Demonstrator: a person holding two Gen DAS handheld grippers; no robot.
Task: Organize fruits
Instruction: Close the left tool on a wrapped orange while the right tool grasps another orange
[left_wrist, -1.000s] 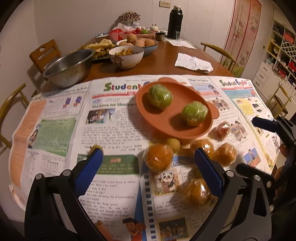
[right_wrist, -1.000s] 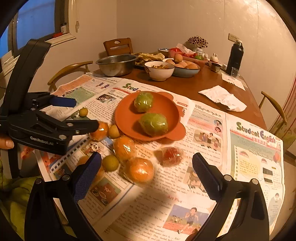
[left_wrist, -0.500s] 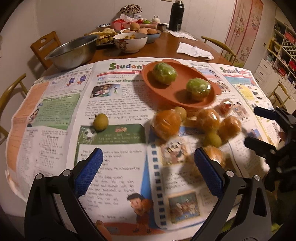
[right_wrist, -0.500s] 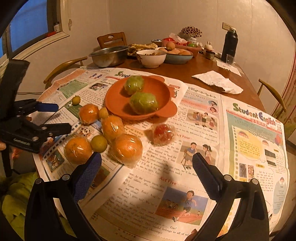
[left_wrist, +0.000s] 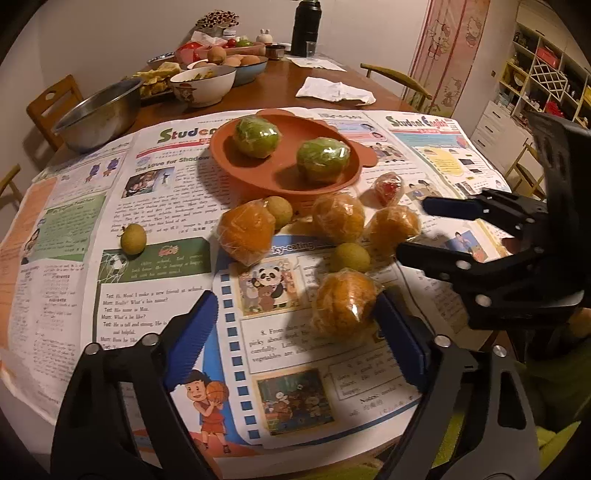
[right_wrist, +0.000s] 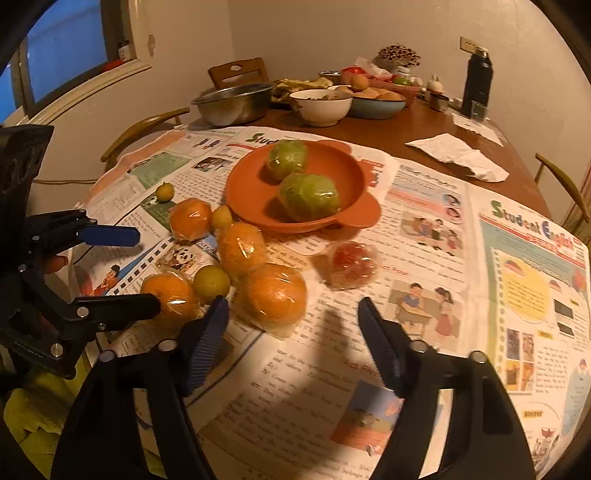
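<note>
An orange plate (left_wrist: 258, 173) (right_wrist: 243, 195) on the newspaper holds two wrapped green fruits (left_wrist: 323, 159) (right_wrist: 308, 196). In front of it lie several wrapped oranges (left_wrist: 245, 232) (right_wrist: 275, 293), small green-yellow fruits (left_wrist: 133, 239) (right_wrist: 211, 283) and a wrapped red fruit (left_wrist: 388, 186) (right_wrist: 349, 264). My left gripper (left_wrist: 295, 325) (right_wrist: 122, 264) is open; the nearest orange (left_wrist: 343, 306) sits just ahead of its right finger. My right gripper (right_wrist: 293, 325) (left_wrist: 417, 230) is open and empty, near the orange cluster's right side.
Newspaper (left_wrist: 155, 280) covers the near half of the wooden table (right_wrist: 413, 125). At the far end stand a steel bowl (left_wrist: 98, 114), a white bowl (right_wrist: 320, 105), food dishes, a black flask (right_wrist: 477, 79) and a crumpled napkin (left_wrist: 334, 90). Chairs surround the table.
Both grippers have drawn back toward the table's near edge and lowered. The left gripper now has the nearest wrapped orange by its right finger; the right gripper's fingers look slightly narrower.
</note>
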